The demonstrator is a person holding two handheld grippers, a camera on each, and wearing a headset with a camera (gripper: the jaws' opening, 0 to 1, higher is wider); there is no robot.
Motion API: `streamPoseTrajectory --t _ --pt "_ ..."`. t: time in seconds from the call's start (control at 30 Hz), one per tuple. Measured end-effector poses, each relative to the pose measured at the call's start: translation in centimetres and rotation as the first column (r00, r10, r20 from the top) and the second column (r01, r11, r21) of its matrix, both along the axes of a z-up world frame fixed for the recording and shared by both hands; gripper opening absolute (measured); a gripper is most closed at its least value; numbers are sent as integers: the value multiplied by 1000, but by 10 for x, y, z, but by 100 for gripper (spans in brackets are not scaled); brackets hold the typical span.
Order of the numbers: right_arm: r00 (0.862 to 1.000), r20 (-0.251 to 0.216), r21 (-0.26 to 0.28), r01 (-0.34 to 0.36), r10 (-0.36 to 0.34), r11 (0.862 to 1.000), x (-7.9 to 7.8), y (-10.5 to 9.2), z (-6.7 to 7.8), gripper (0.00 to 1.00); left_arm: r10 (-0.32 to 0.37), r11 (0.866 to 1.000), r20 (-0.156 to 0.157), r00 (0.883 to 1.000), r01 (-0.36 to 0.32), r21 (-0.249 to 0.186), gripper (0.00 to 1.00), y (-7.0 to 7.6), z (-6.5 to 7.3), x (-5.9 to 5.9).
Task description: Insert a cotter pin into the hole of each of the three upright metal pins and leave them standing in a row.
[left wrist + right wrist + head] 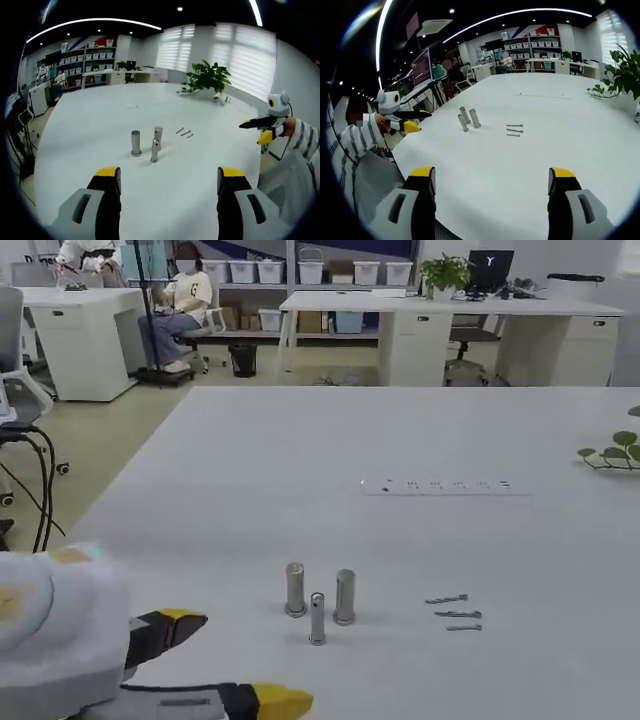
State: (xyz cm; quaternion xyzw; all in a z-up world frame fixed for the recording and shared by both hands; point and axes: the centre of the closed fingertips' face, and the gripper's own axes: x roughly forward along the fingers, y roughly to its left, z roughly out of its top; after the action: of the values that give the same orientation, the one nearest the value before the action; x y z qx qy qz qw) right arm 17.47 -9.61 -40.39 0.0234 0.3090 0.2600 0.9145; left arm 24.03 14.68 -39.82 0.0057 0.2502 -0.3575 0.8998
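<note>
Three upright metal pins stand close together on the white table [250, 470]: one at the left [295, 590], a shorter one in front [317, 618], one at the right [345, 597]. Three cotter pins [455, 613] lie flat to their right. My left gripper [250, 660] is open at the lower left, short of the pins and holding nothing. In the left gripper view its jaws [169, 175] stand wide apart, with the metal pins [150, 142] and cotter pins [184, 132] ahead. My right gripper [492, 175] is open and empty, far from the metal pins [468, 119] and cotter pins [514, 129].
A white power strip [445, 486] lies farther back on the table. A leafy plant [615, 452] sits at the right edge. Desks, shelves and a seated person [180, 310] are beyond the table. The right gripper [262, 129] appears off the table's side.
</note>
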Motion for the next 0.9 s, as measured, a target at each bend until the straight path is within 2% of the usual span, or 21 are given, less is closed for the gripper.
streamPoseTrajectory --t 0.1,0.37,0.47,0.53,0.6,0.67,0.8,0.83,0.9 --pt "1000 -3 1 1 -1 1000 0 0 -1 92 18 1000 14 1000 -18 -21 70 -3 1 10" --pt "1000 -7 -4 1 -1 1000 0 -4 0 91 45 998 2 999 -45 -42 54 -16 1 30" --pt "1000 -11 -18 0 0 1000 0 -7 -1 91 63 998 -14 998 -64 -28 49 -19 -5 37" --pt "1000 -5 -14 3 -3 1000 0 -9 1 91 67 997 -28 997 -68 -23 42 -23 -10 41" --pt "1000 -9 -8 7 -7 1000 0 -10 1 91 104 994 -42 994 -105 -34 38 -27 -16 49" --pt "1000 -12 -6 8 -8 1000 0 -11 -1 91 106 993 -62 992 -109 -38 38 -34 -24 53" --pt "1000 -20 -3 8 -8 1000 -2 -11 -3 91 110 994 -90 990 -112 -18 36 -45 -42 59" --pt "1000 -21 0 6 -6 1000 -3 -10 -4 91 119 992 -120 986 -123 -20 35 -47 -47 61" --pt "1000 -26 1 3 -3 1000 -3 -10 -6 91 122 992 -114 986 -126 -25 36 -52 -49 67"
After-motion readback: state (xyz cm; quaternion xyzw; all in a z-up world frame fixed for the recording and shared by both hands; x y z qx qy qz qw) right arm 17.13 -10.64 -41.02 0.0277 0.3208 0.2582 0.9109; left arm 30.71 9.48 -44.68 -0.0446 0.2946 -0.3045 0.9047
